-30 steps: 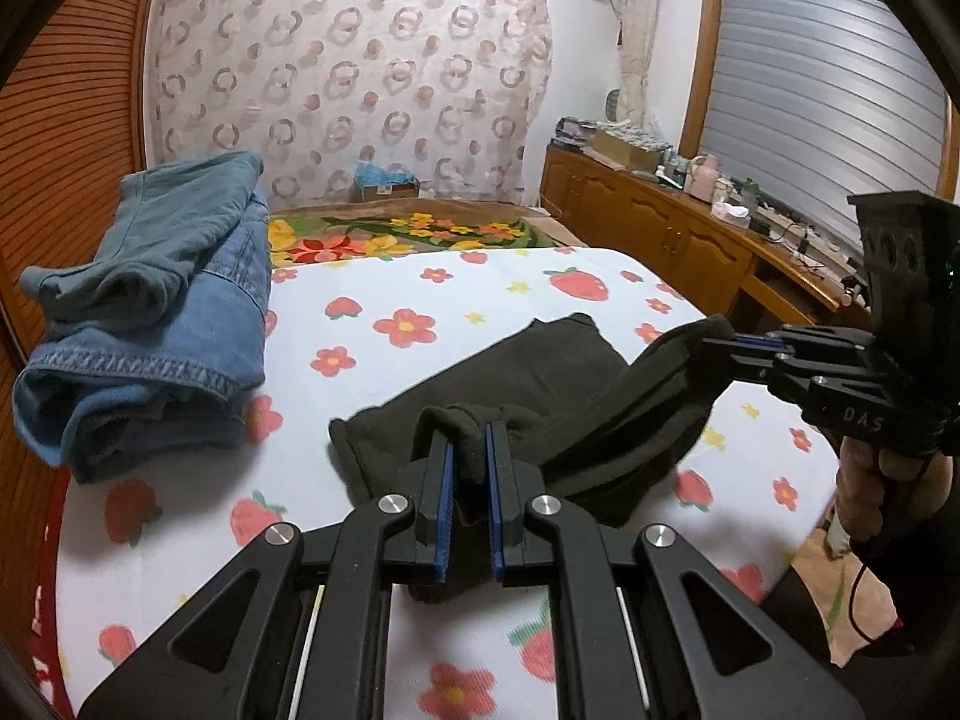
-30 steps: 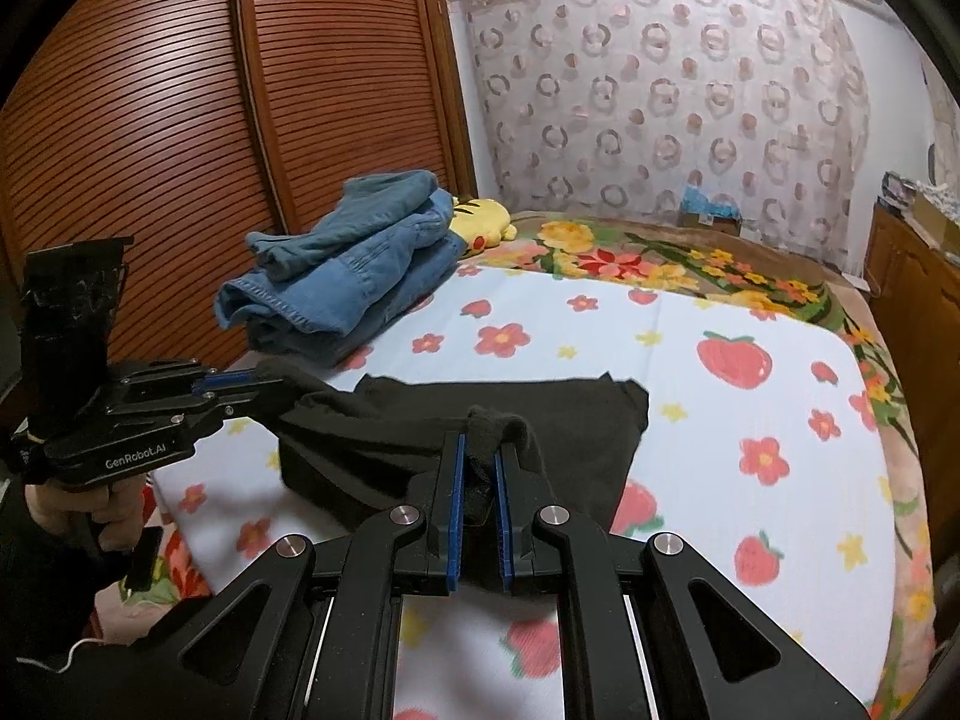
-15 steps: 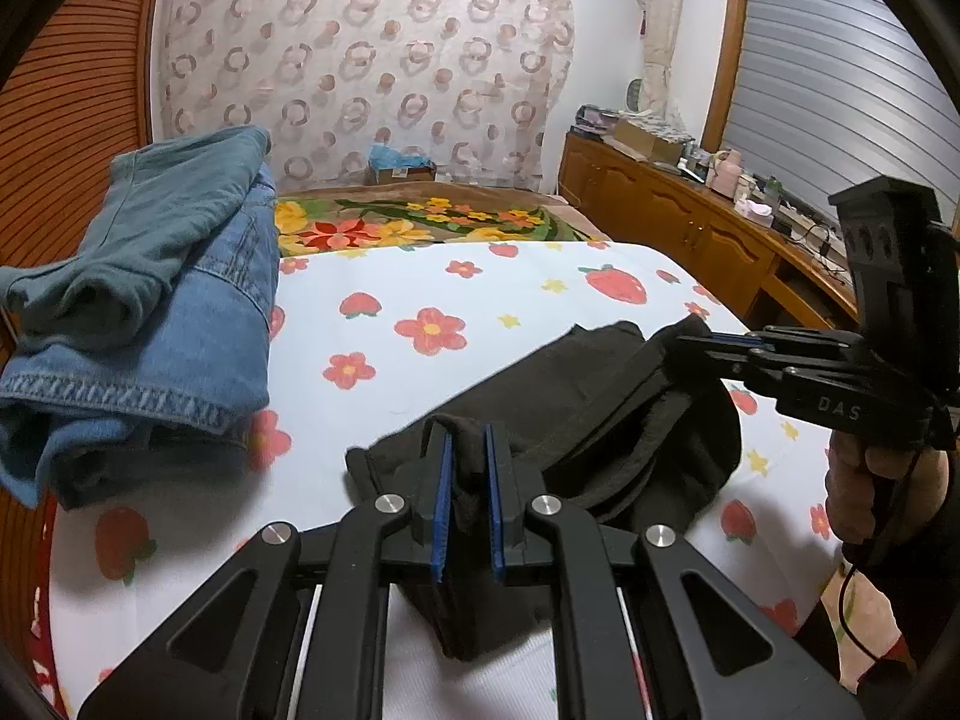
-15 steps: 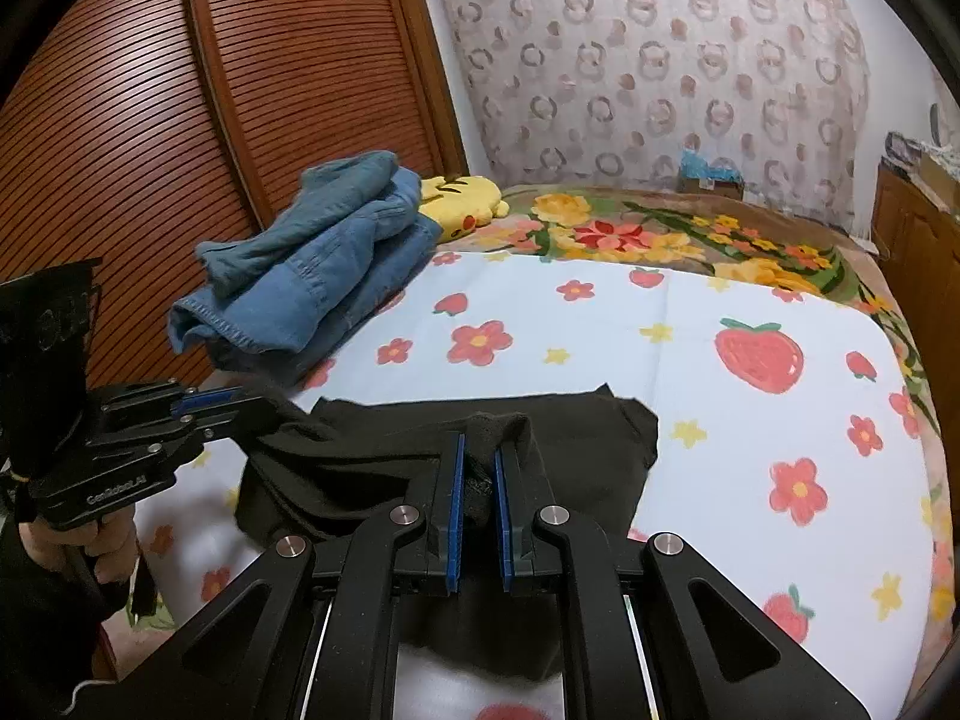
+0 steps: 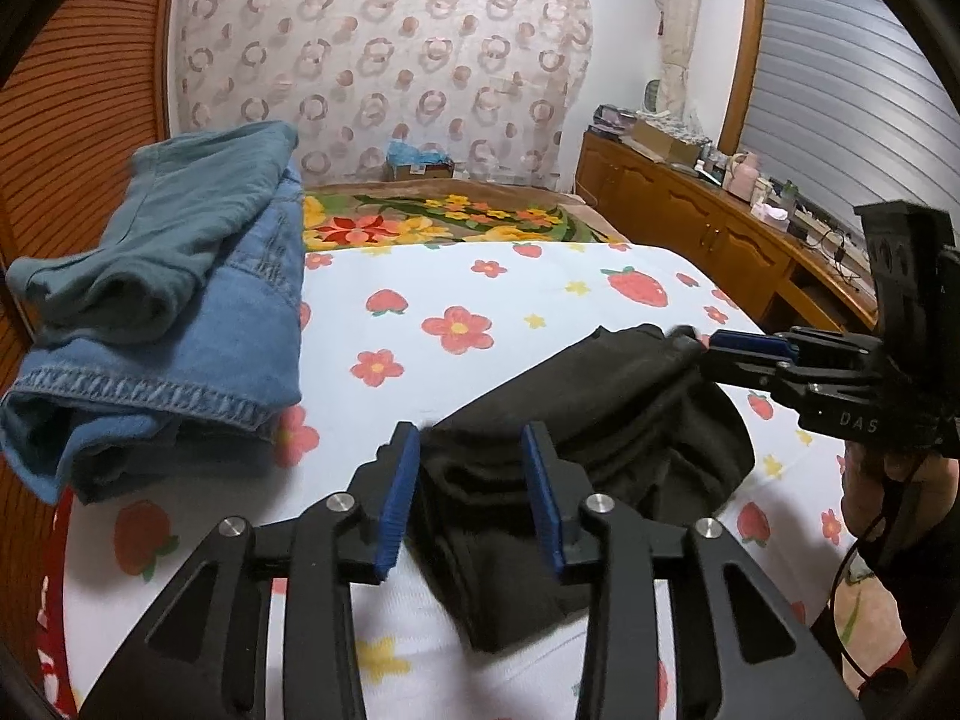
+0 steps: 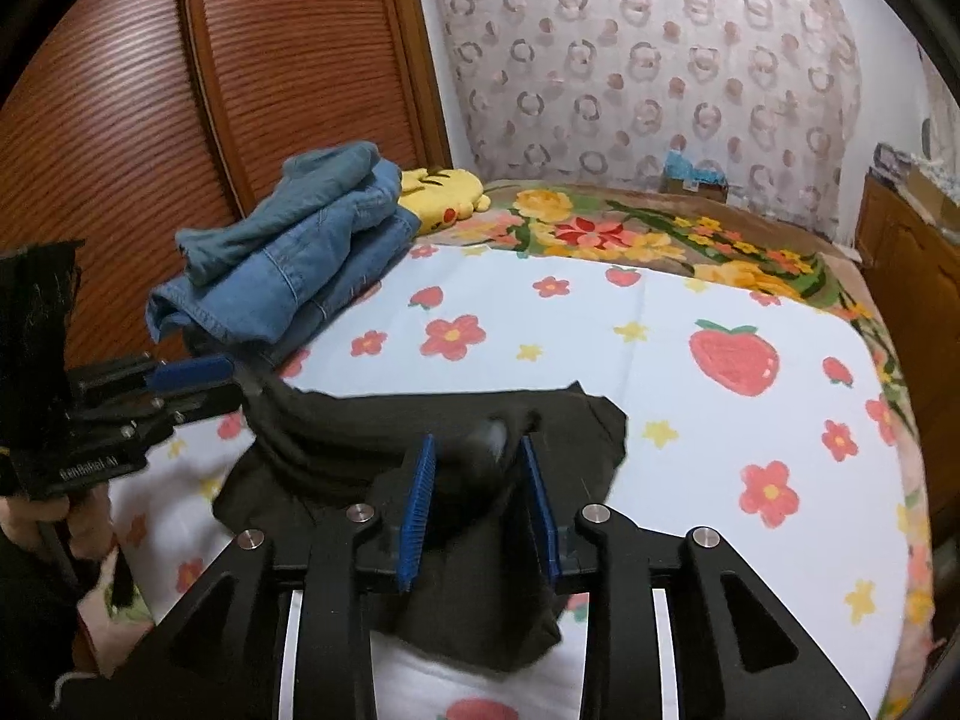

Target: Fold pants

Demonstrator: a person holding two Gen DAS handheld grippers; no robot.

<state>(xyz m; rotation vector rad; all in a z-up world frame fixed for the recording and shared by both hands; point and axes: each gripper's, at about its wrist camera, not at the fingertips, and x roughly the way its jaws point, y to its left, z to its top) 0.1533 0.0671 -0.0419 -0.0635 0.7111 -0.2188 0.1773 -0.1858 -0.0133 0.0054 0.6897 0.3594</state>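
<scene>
Pants (image 5: 606,420): dark, folded once, bunched along near edge of bed (image 5: 540,288); long axis across that edge, side to side.
Jeans pile (image 5: 180,324): at left edge, well apart from pants.
Left gripper (image 5: 471,480): at pants' left end; jaws just been opening, now apart, cloth lying loose between, pads clear.
Right gripper (image 6: 480,492): at right end; likewise just parted, fabric slack between.
Nearer hand: neither, one at each end.

Only two bits of text were readable. The right claw (image 5: 690,343), seen from the left wrist camera, had "DAS" in pale letters on its black body. The left claw (image 6: 240,381), seen from the right wrist camera, had a blurry white "GenRobot.AI" on its body. Nothing else was legible.
</scene>
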